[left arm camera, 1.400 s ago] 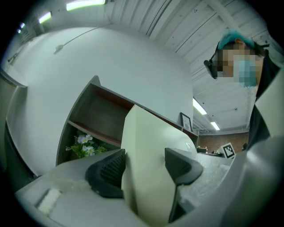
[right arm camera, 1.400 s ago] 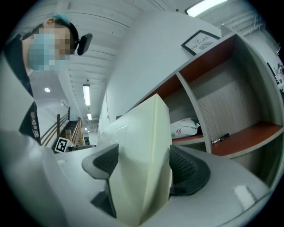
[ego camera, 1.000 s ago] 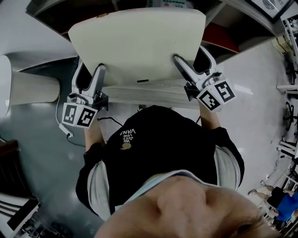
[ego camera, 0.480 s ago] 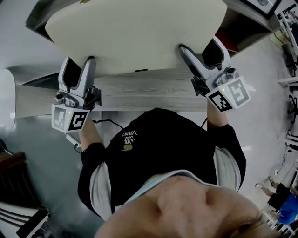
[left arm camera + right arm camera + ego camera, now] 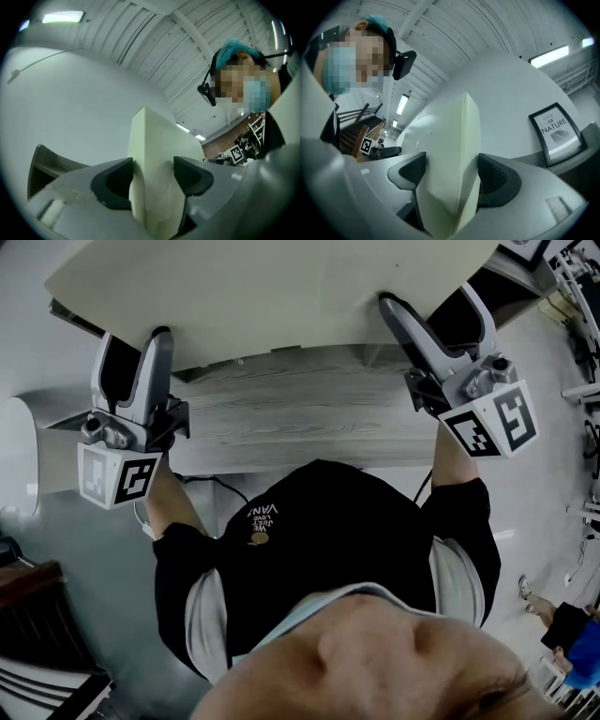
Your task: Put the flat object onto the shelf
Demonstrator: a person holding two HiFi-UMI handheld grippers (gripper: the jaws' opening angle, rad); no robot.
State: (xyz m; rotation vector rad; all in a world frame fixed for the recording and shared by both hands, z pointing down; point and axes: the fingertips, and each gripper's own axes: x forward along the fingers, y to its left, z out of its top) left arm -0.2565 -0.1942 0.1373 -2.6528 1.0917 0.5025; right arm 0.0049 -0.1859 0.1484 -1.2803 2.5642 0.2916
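The flat object [image 5: 281, 287] is a thick cream slab held up at the top of the head view, above the grey wood-grain shelf board [image 5: 300, 418]. My left gripper [image 5: 139, 341] is shut on its near left edge and my right gripper [image 5: 428, 304] on its near right edge. In the left gripper view the slab [image 5: 157, 150] stands edge-on between the dark pads [image 5: 115, 180] of the left gripper [image 5: 153, 177]. The right gripper view shows the same, the slab [image 5: 450, 150] clamped in the right gripper [image 5: 452, 174]. The slab's far end is out of frame.
A white rounded body [image 5: 19, 456] stands at the left, dark furniture [image 5: 37, 634] at the lower left. A framed picture [image 5: 557, 131] leans on a ledge against the wall. The person's torso [image 5: 319, 549] is right below the shelf board.
Both grippers have lifted the slab upward and forward; it now fills the top of the head view, and more of the wood-grain board shows beneath it.
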